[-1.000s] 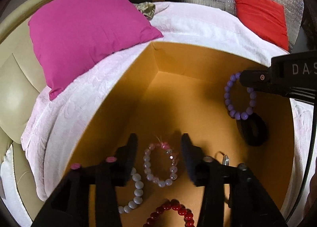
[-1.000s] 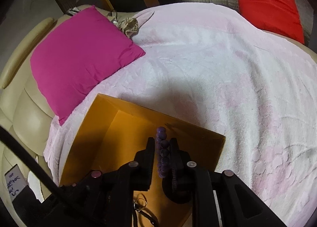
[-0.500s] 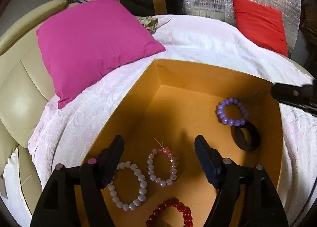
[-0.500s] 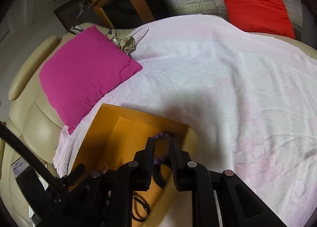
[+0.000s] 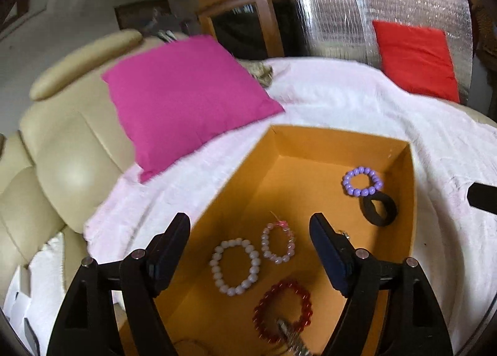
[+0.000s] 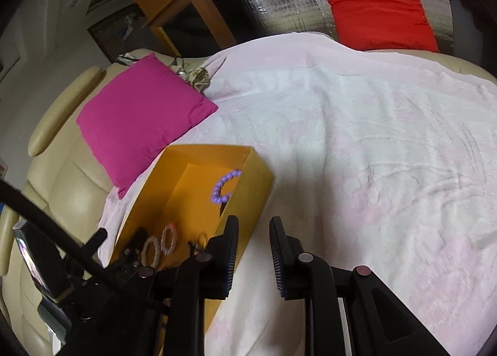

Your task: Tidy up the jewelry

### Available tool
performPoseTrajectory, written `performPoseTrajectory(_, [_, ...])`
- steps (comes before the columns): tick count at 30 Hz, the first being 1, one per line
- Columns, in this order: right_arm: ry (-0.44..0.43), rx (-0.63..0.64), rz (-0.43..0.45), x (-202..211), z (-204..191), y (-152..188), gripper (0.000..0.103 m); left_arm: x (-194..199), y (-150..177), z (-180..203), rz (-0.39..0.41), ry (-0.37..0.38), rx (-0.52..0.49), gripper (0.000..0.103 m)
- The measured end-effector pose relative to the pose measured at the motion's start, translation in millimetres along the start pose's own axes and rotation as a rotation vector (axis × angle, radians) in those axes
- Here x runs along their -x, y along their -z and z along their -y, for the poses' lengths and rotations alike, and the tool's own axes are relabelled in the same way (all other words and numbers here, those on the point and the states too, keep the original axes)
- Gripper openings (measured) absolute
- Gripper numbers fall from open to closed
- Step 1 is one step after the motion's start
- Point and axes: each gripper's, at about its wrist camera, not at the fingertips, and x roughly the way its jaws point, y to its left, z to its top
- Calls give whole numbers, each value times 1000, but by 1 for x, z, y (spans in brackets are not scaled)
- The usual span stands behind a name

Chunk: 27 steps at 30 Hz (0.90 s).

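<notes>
An orange box point(image 5: 341, 144) sits on the pale pink blanket. Inside lie a purple bead bracelet point(image 5: 362, 182), a black band point(image 5: 379, 208), a pink bracelet point(image 5: 277, 242), a white bead bracelet point(image 5: 235, 266) and a red bracelet point(image 5: 282, 309). My left gripper point(image 5: 250, 231) is open and empty above the box's near end. My right gripper point(image 6: 254, 236) is open and empty, raised over the blanket just right of the box point(image 6: 254, 179). The purple bracelet point(image 6: 223, 189) shows inside the box there too.
A magenta cushion point(image 5: 183, 98) lies left of the box on a beige sofa point(image 5: 56, 169). A red cushion point(image 5: 416, 57) leans on a silver foil panel point(image 5: 357, 5) at the back. The blanket point(image 6: 372, 154) spreads wide to the right.
My right gripper let go of the purple bracelet, which now lies in the box, then opened and drew back right. My left gripper opened wider and rose.
</notes>
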Motion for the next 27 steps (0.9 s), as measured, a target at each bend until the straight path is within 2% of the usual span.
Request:
performPoseTrajectory(7, [-11,112,8,42,-22,27,23,65,19,-20,30,-46,45,80])
performPoseTrajectory(14, [-34,193,55,93,-46,50,23,130,25,-39,75,-88,51,80])
performPoseTrajectory(18, [-43,233,102,128,-61,67,35,164,27,-48,93,-89,49,80])
performPoseTrajectory(25, [-69,286,174,187,-83,96,38,220,29,-61,142,-86,60,85])
performPoseTrajectory(27, [-57,315,206,206,-93,105,49,237,30,-66,158,-93,68,85])
